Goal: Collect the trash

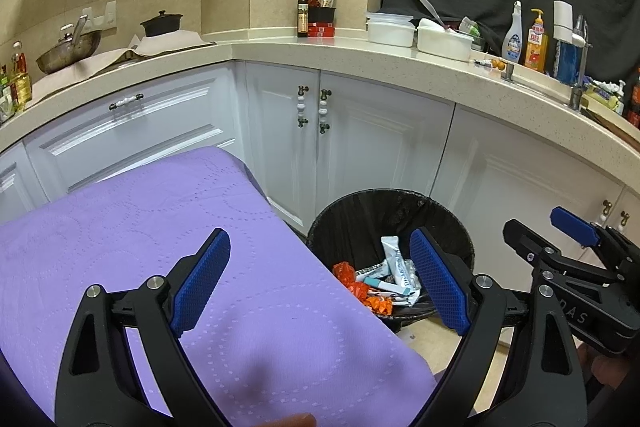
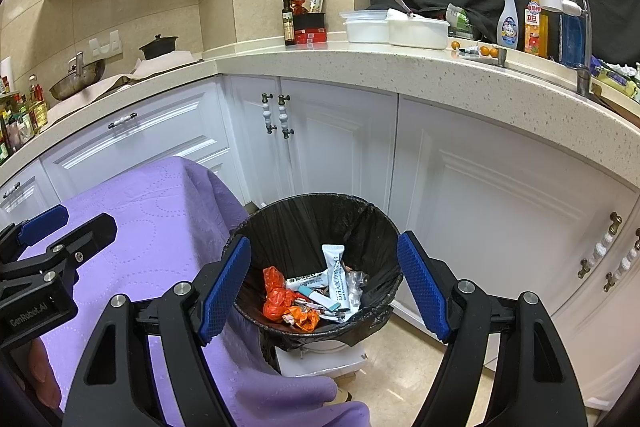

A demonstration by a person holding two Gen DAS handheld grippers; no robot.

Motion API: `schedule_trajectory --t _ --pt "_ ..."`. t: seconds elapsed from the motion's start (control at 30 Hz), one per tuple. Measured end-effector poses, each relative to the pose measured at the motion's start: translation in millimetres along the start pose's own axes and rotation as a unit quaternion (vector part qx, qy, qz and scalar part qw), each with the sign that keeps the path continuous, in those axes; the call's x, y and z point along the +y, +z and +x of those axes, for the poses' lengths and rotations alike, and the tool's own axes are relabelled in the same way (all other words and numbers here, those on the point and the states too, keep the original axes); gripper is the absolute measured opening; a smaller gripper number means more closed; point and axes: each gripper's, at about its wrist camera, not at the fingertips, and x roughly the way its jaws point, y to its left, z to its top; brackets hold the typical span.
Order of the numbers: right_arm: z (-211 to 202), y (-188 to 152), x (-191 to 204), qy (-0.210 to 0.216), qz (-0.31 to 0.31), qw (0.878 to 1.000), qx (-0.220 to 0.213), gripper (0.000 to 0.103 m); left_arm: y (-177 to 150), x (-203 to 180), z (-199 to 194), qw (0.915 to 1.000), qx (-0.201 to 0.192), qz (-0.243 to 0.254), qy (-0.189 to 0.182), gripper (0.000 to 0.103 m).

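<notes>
A round bin with a black liner (image 2: 360, 215) stands on the floor by the white cabinets; it also shows in the left wrist view (image 1: 440, 223). Inside lie orange wrappers (image 2: 276, 297), white sachets (image 2: 338, 275) and other small packets. My right gripper (image 2: 324, 281) is open and empty, held above the bin's mouth. My left gripper (image 1: 322, 281) is open and empty, above the right edge of the purple-covered table (image 1: 120, 247), with the bin behind its right finger. The right gripper (image 1: 560, 239) appears at the right of the left wrist view.
The purple cloth (image 2: 160, 227) hangs down beside the bin. A speckled countertop (image 1: 360, 59) runs along the back with a wok (image 1: 68, 53), black pot (image 1: 162, 23), oil bottle (image 1: 303, 13), white tubs (image 1: 416, 31), soap bottles (image 1: 524, 41) and a tap (image 1: 578, 67).
</notes>
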Motion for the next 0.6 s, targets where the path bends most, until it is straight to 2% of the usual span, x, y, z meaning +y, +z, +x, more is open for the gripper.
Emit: schedule_trajectory --t 0.03,0.2,0.37,0.6 --pt "-0.3 -0.6 0.1 0.0 0.0 1.0 0.0 0.073 -0.9 0.4 0.1 1.0 0.0 0.001 0.001 0.096" --pt "0.6 -2.3 0.0 -0.002 0.003 1.0 0.002 0.074 -2.0 -3.2 -1.9 0.9999 -0.015 0.007 0.001 0.098" --pt "0.0 -3.0 -0.2 -0.002 0.004 1.0 0.001 0.073 -1.3 -7.5 -4.3 0.9993 -0.028 0.026 0.002 0.098" --pt "-0.1 -4.1 -0.3 -0.003 0.005 1.0 0.0 0.074 -0.7 -0.5 -3.5 0.9994 -0.022 0.022 0.013 0.098"
